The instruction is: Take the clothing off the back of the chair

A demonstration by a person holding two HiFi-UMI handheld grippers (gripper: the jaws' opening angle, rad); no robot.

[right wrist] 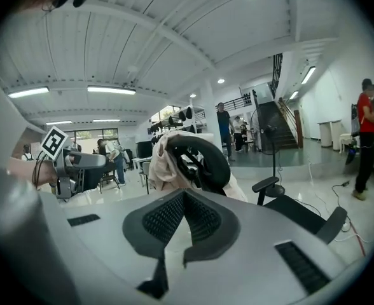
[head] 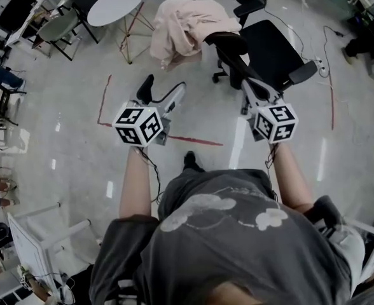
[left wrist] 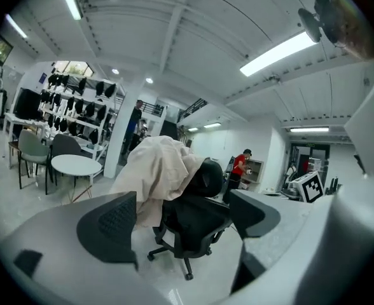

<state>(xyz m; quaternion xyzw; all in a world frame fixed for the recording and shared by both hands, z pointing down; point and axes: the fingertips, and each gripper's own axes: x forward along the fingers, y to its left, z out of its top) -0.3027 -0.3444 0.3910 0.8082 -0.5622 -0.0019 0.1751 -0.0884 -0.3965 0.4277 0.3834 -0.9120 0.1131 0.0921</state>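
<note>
A pale pink garment (head: 180, 27) hangs over the back and headrest of a black office chair (head: 273, 49) on the floor ahead. In the left gripper view the garment (left wrist: 158, 170) covers the left side of the chair (left wrist: 196, 218). My left gripper (head: 163, 93) is held short of it, open, with nothing between its fingers (left wrist: 107, 227). My right gripper (head: 249, 88) is shut and empty, close to the chair's back. In the right gripper view the headrest (right wrist: 203, 161) and the garment (right wrist: 165, 161) lie just past the closed pads (right wrist: 184, 218).
A round white table (head: 115, 5) and grey chairs stand at the far left. Red tape lines (head: 196, 140) mark the floor. A cable and a power strip (head: 320, 65) lie to the right of the chair. A person in red (right wrist: 365, 138) stands far off.
</note>
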